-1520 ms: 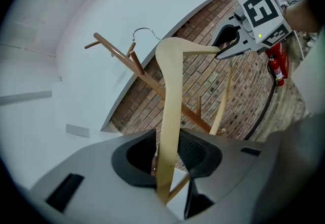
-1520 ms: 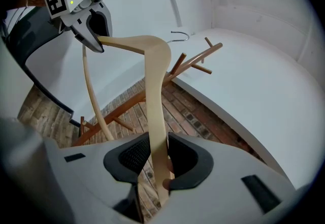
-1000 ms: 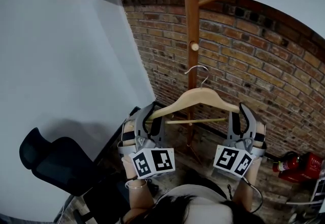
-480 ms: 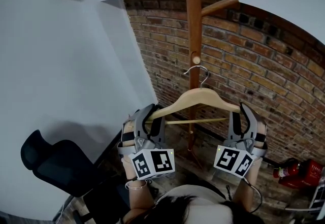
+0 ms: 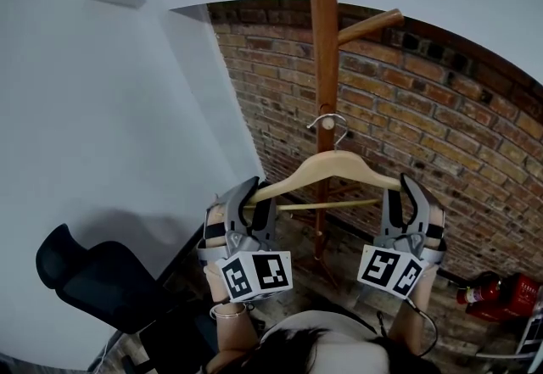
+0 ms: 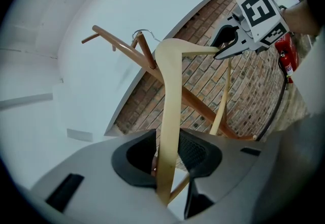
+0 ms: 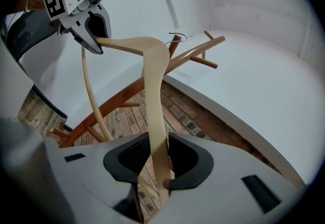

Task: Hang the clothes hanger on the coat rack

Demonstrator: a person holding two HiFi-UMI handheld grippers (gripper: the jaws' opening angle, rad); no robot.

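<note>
Holding a pale wooden clothes hanger [image 5: 327,167] level in front of me, I have one pair of tongs at each end. My left gripper [image 5: 243,197] has its dark pads pressed onto the tip of the hanger's left arm. My right gripper [image 5: 405,194] clamps the right tip the same way — in each gripper view the wood rises straight out of the narrow gap between the jaws. Both grippers point level, away from my body.

The hanger's thin crossbar [image 5: 327,205] runs between the two grippers. Its metal hook [image 5: 327,121] stands upright at the top middle, in front of the brown wooden pole of the coat rack [image 5: 322,33]. The hook sits just under a short round-ended peg [image 5: 325,111] that faces me; I cannot tell whether it touches the peg or the pole. Higher up, a longer peg [image 5: 369,26] slants up to the right.

Behind the rack is a red brick wall [image 5: 441,126]; to its left, a plain white wall [image 5: 110,126]. A black chair [image 5: 93,279] sits low on the left, and a red fire extinguisher [image 5: 501,292] lies low on the right, near the bricks.
</note>
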